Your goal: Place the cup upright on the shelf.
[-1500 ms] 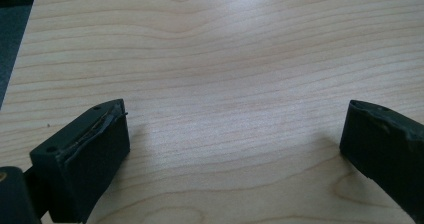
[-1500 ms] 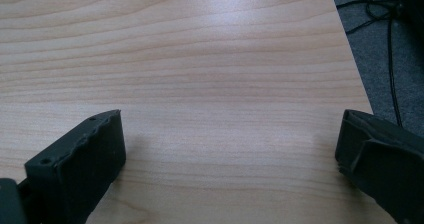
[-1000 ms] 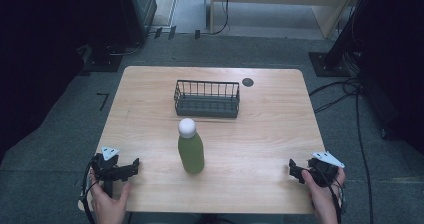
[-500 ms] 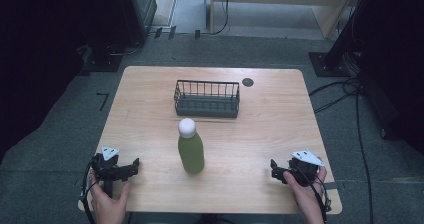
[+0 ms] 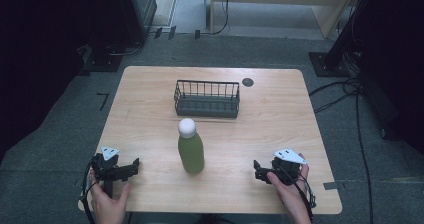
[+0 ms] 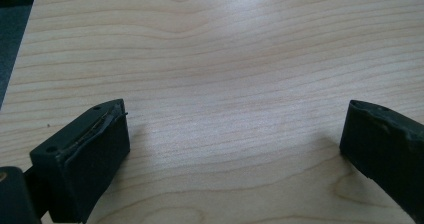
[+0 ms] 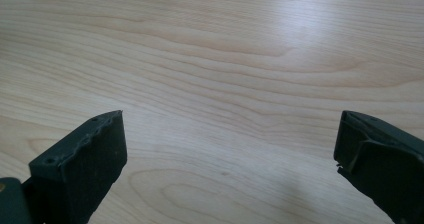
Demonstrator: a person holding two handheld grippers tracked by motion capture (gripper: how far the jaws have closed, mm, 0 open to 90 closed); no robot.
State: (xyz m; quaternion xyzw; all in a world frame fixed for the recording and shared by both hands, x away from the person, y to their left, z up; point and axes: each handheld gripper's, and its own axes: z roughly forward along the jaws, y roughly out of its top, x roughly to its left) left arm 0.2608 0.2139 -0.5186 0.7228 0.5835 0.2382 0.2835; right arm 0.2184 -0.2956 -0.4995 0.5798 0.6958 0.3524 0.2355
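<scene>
Bottle (image 5: pixel 191 152): green body, round white cap, upright mid-table (image 5: pixel 280 119).

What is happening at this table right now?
A person holds the left gripper and the right gripper low over the near edge of the wooden table. Both are open and hold nothing. A green bottle with a white cap stands upright between them, untouched. Behind it sits an empty wire basket.

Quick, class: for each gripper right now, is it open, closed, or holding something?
Left gripper: open, holding nothing, over bare table.
Right gripper: open, holding nothing, over bare table.
</scene>
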